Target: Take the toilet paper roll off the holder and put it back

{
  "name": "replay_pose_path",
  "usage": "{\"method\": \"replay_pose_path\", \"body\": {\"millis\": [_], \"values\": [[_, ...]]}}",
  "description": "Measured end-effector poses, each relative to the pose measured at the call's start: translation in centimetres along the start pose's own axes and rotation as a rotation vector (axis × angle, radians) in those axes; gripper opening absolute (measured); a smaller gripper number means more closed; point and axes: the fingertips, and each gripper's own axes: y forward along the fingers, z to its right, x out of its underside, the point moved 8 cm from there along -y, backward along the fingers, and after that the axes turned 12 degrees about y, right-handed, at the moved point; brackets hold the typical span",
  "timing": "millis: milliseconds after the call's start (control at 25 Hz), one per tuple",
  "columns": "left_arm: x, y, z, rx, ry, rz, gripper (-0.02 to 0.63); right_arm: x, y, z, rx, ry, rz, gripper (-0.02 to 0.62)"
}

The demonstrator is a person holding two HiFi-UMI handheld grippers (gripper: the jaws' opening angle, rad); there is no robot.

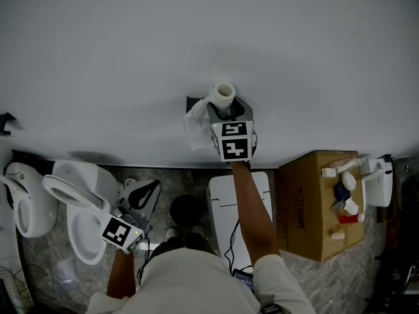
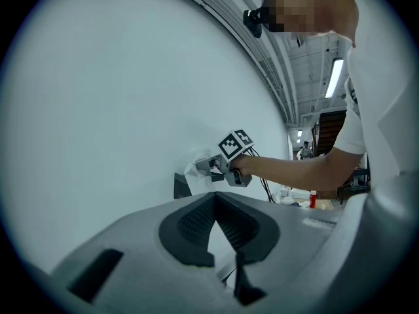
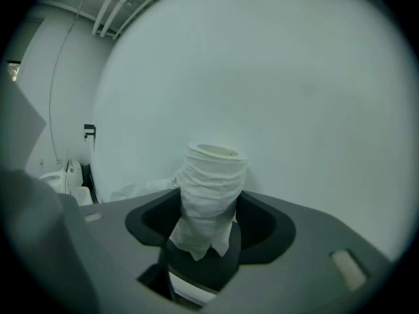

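Note:
The white toilet paper roll (image 1: 224, 93) stands upright at the white wall, with its loose tail (image 1: 196, 128) hanging to the left. A black holder (image 1: 192, 102) shows behind it on the wall. My right gripper (image 1: 224, 112) reaches up to the roll. In the right gripper view the roll (image 3: 211, 182) sits between the jaws of this gripper (image 3: 208, 208), which stand wide on either side and do not visibly press it. My left gripper (image 1: 156, 186) hangs low near the floor, shut and empty. The left gripper view shows its tips (image 2: 215, 198) together, with the holder (image 2: 181, 185) far off.
A white toilet (image 1: 78, 214) with its seat up stands at the lower left, with another white fixture (image 1: 23, 201) beside it. A white lidded bin (image 1: 226, 198) sits under my right arm. A cardboard box (image 1: 308, 208) with small bottles on it stands at the right.

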Motion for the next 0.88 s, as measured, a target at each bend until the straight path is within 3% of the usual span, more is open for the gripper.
{"method": "replay_pose_path", "body": {"millis": [280, 880], "values": [[-0.1, 0.0, 0.0, -0.001, 0.001, 0.002, 0.0, 0.0, -0.3, 0.0, -0.011, -0.002, 0.003, 0.272], [0.0, 0.0, -0.1, 0.006, 0.0, 0.004, 0.0, -2.1, -4.7, -1.1, -0.075, 0.024, 0.119, 0.268]]}}
